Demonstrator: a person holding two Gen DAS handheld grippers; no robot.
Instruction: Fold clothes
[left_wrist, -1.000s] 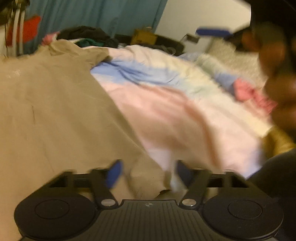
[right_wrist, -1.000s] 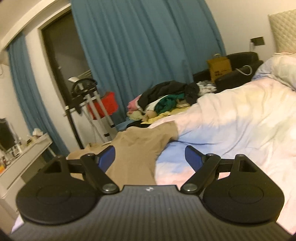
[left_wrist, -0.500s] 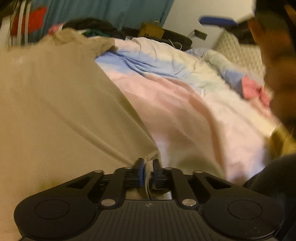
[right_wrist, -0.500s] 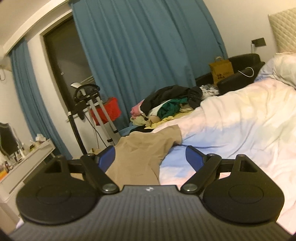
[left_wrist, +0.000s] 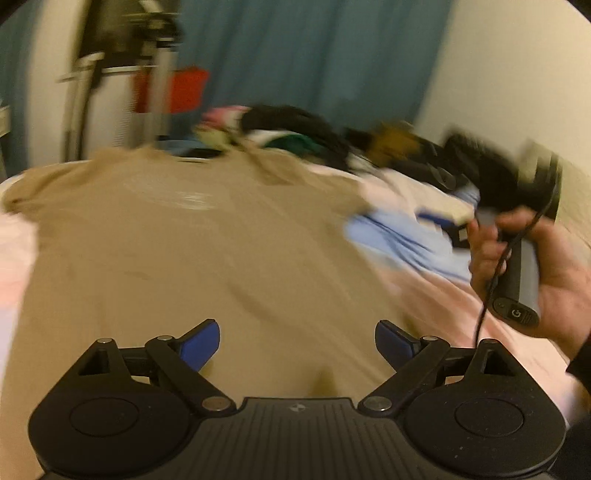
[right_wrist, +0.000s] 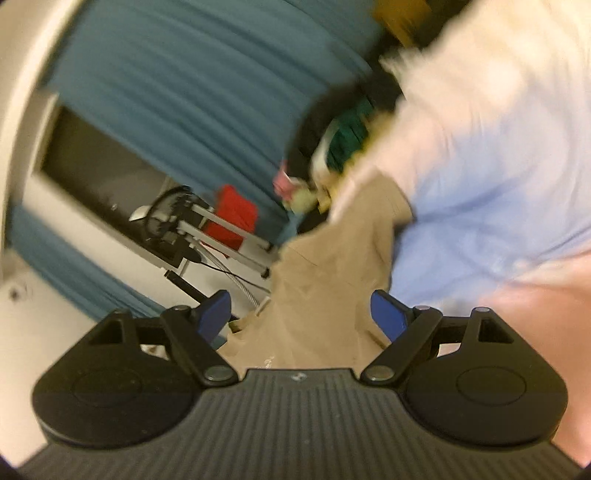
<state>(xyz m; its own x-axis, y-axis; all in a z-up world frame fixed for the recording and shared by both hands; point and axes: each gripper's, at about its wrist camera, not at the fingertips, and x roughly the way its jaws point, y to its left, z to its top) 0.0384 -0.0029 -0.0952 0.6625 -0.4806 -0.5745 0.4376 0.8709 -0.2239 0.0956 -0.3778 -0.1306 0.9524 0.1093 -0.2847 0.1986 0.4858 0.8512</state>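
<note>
Both tongs are found parted: left gripper (left_wrist: 297, 341), clamped on the shirt (left_wrist: 192, 266) hem half a second ago, has released it. Shirt lies spread on the bed (left_wrist: 417, 295); right gripper (right_wrist: 301, 314) is empty above it.

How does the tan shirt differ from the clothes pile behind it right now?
The tan shirt lies spread out, one plain colour; the clothes pile is heaped, mixing black, green and pink. The shirt sits right ahead of the open left hand-held gripper; the pile lies at the bed's far end. Both rest on the bed.

Teal curtains (right_wrist: 192, 85), pale wall (left_wrist: 509, 74), pastel bedding (right_wrist: 498, 192)
</note>
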